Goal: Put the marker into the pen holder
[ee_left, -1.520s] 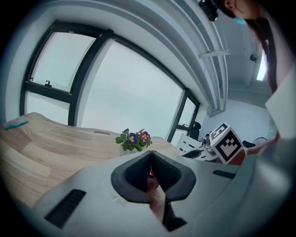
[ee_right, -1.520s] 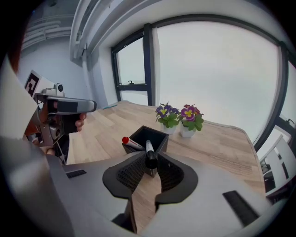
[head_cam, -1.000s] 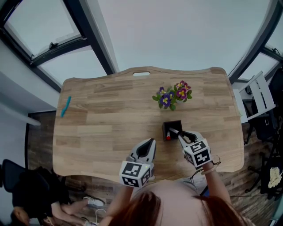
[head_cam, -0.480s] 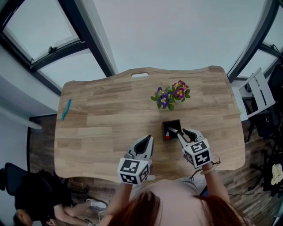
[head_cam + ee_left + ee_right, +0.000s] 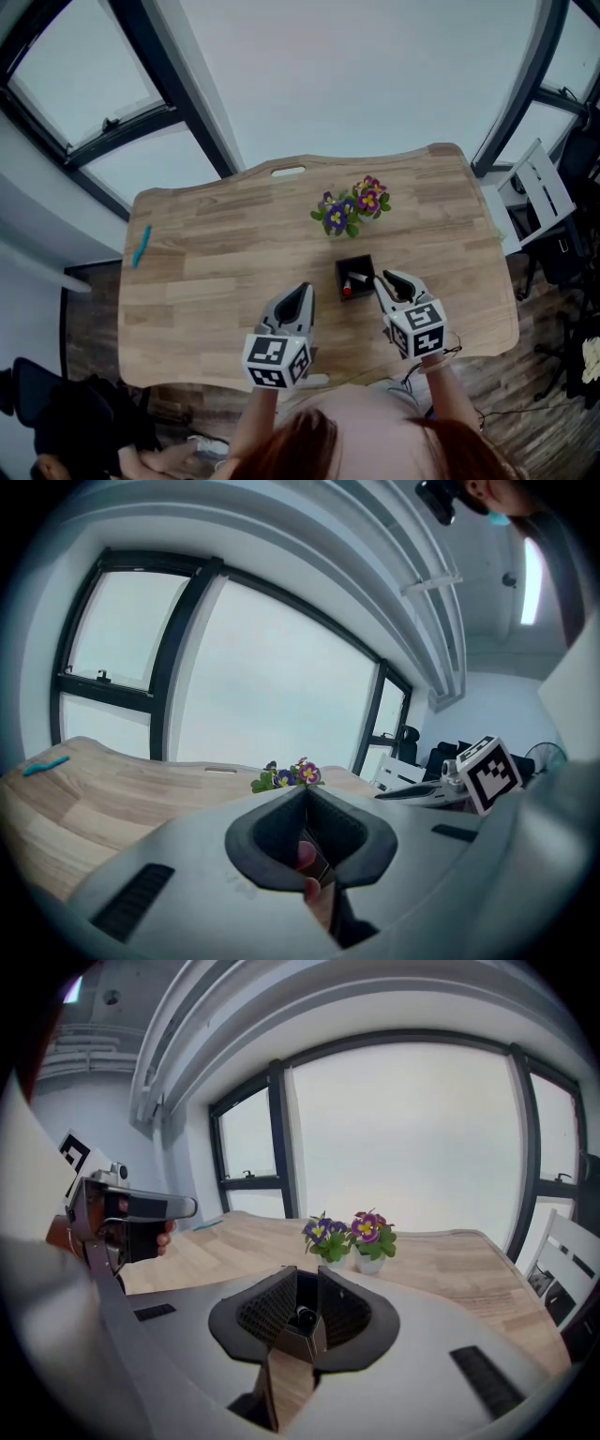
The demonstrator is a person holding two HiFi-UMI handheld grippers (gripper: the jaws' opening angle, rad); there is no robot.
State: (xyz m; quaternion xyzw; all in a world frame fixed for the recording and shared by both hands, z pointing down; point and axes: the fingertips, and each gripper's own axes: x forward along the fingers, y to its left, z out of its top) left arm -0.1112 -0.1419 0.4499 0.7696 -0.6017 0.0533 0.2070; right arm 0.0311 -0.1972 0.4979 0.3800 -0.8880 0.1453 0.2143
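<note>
Open counter (image 5: 216, 244) left of pen holder (image 5: 356, 261), front edge near. Marker (image 5: 352, 282) inside, tilted, red end frontward. Right tool (image 5: 385, 277) empty, jaws apart, just narrowed; left tool (image 5: 302, 289) closed.

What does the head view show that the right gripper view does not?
Only the head view: the red cap of the marker in the pen holder, the marker cube of the right tool, the person's hair and the floor. Only the right gripper view: the ceiling, and the gap between the right tool's jaws, which have just been closing with nothing gripped between them. Both: the wooden table, the potted flowers, the teal pen and the left tool.
</note>
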